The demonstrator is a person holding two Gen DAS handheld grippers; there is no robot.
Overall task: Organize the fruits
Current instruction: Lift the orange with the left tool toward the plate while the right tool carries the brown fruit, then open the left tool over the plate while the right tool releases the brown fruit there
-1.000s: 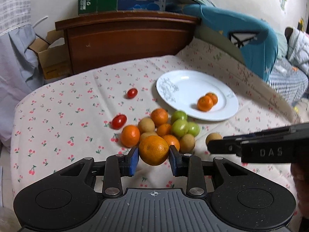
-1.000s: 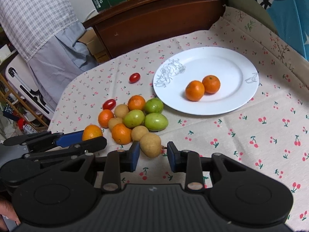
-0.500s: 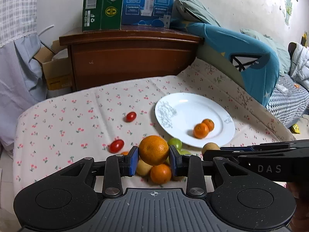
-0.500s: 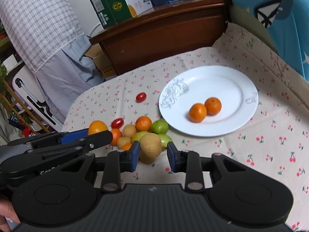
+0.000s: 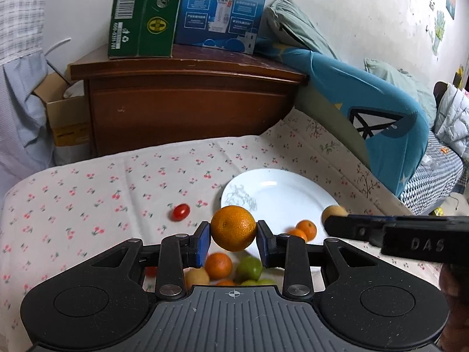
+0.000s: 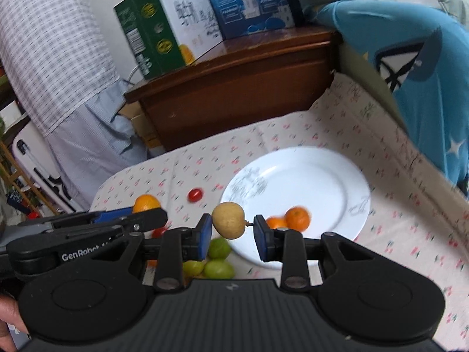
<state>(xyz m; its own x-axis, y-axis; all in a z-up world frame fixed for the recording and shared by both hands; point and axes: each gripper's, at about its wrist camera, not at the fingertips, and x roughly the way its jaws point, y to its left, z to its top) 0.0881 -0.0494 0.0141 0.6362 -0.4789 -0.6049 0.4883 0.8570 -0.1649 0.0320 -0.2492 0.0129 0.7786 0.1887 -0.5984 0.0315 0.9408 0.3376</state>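
My left gripper (image 5: 233,240) is shut on an orange (image 5: 233,228), held in the air above the fruit pile. My right gripper (image 6: 232,230) is shut on a small tan round fruit (image 6: 229,220) with a short stem, also lifted. In the left wrist view that tan fruit (image 5: 334,213) shows at the tip of the right gripper's fingers (image 5: 346,227). The white plate (image 5: 278,193) lies ahead on the cherry-print cloth with two small oranges (image 5: 306,228) on it. Below the grippers sits the pile: another orange (image 5: 218,265), green fruits (image 6: 218,268) and tan ones, partly hidden.
Two cherry tomatoes (image 5: 180,211) lie loose on the cloth (image 5: 88,199). A wooden cabinet (image 5: 187,102) with a green box (image 5: 143,14) and a blue box (image 5: 225,11) stands beyond the table. A blue cushion (image 5: 390,123) rises on the right, hanging cloth on the left.
Both grippers have risen from the pile, each carrying its fruit; the pile has slid low and partly behind the grippers, and the plate now sits nearer the picture's middle.
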